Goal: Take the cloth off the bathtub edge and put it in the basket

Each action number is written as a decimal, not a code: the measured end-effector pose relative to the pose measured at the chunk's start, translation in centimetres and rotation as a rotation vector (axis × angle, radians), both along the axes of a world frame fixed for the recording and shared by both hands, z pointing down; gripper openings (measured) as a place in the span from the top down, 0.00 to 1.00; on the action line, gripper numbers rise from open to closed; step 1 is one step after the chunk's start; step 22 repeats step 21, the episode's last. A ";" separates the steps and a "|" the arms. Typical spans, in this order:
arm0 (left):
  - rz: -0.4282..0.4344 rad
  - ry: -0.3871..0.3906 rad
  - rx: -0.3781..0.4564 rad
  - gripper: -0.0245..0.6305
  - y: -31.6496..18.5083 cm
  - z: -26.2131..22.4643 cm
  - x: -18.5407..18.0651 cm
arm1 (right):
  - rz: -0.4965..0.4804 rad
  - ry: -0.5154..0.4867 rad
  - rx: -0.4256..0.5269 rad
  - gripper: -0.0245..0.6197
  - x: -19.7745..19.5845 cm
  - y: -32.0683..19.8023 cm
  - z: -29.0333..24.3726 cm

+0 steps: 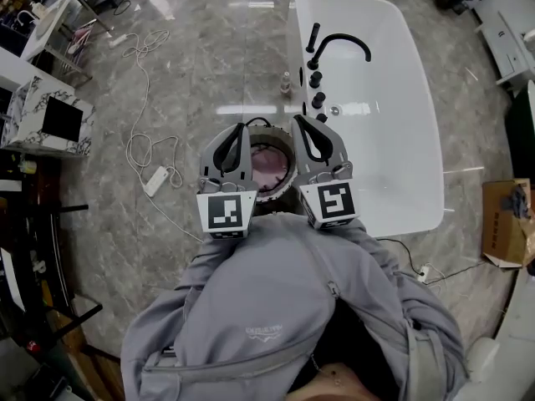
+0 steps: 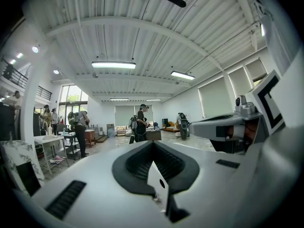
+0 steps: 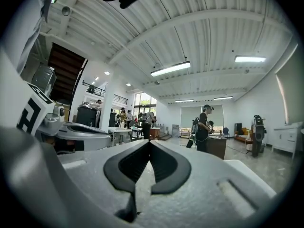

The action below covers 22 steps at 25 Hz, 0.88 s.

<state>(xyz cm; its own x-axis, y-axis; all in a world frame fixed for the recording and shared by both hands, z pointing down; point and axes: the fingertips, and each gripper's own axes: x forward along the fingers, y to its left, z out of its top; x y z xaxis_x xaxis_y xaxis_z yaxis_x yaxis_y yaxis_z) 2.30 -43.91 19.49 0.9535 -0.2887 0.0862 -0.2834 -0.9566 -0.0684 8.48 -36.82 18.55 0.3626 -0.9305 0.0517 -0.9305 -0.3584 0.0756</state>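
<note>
1. Pink cloth (image 1: 269, 167), head view: it lies inside the basket (image 1: 272, 195), beside the white bathtub (image 1: 401, 98); your left gripper (image 1: 240, 128) and right gripper (image 1: 301, 120) hover level above it.
2. Left gripper view: your jaws meet, nothing between them.
3. Right gripper view: likewise closed and empty. Risk, as I judge it: swinging either tong down could clip the rim and tip the basket, spilling the cloth.

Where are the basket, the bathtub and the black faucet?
basket (image 1: 272, 195), head view, on its near rim.
bathtub (image 1: 393, 165), head view, on its bare white inside.
black faucet (image 1: 343, 37), head view, on the top of its curved spout.
</note>
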 end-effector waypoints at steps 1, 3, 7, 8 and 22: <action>0.000 0.002 -0.004 0.96 0.0 0.0 0.0 | -0.001 0.003 0.001 0.95 0.0 -0.1 0.0; 0.001 0.005 -0.004 0.95 0.0 0.0 0.1 | -0.007 0.011 0.003 0.95 0.0 -0.1 0.0; 0.008 0.007 0.003 0.96 -0.1 0.1 0.4 | -0.009 0.007 0.007 0.95 0.1 -0.2 0.0; 0.008 0.009 0.000 0.95 -0.1 0.0 0.4 | -0.008 0.006 0.006 0.95 0.1 -0.2 0.0; 0.017 0.006 0.007 0.96 -0.2 0.3 0.5 | -0.006 0.014 -0.008 0.95 0.1 -0.2 0.5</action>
